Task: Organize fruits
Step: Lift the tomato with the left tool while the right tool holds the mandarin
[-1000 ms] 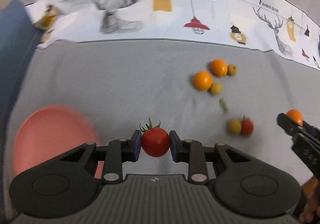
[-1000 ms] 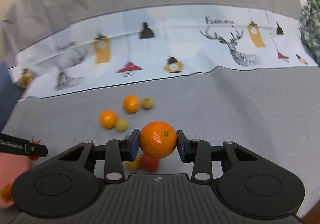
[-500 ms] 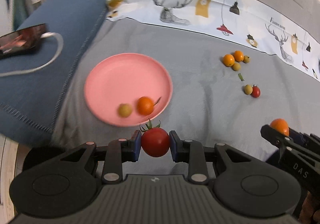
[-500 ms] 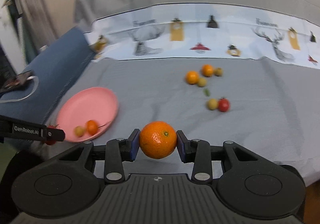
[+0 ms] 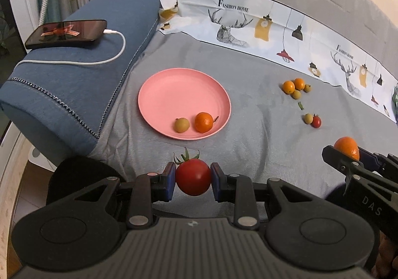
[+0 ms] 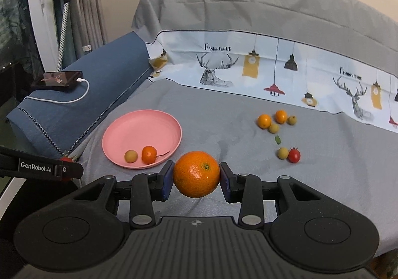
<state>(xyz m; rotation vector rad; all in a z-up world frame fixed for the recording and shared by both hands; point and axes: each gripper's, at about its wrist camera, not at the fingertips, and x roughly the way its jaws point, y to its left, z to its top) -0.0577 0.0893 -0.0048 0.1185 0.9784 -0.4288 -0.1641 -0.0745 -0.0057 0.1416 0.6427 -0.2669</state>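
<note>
Surface: grey bedsheet (image 6: 223, 109) with a printed fabric strip (image 6: 273, 65) behind.
Tomato: my left gripper (image 5: 193, 177) is clamped on a red tomato (image 5: 193, 177), held just short of the pink plate (image 5: 174, 89).
Orange: my right gripper (image 6: 196, 177) pinches an orange (image 6: 196, 177), off to the plate's right.
Plate: already carries a small orange fruit (image 5: 204, 122) and a yellowish one (image 5: 181, 125).
Risk: I judge that squeezing harder could split the tomato, and a high drop could send it rolling off the shallow rim.
Around: loose fruits (image 5: 296, 86) wait farther right; a phone (image 5: 67, 33) charges on the blue cushion (image 5: 82, 75). Nothing blocks my path.
</note>
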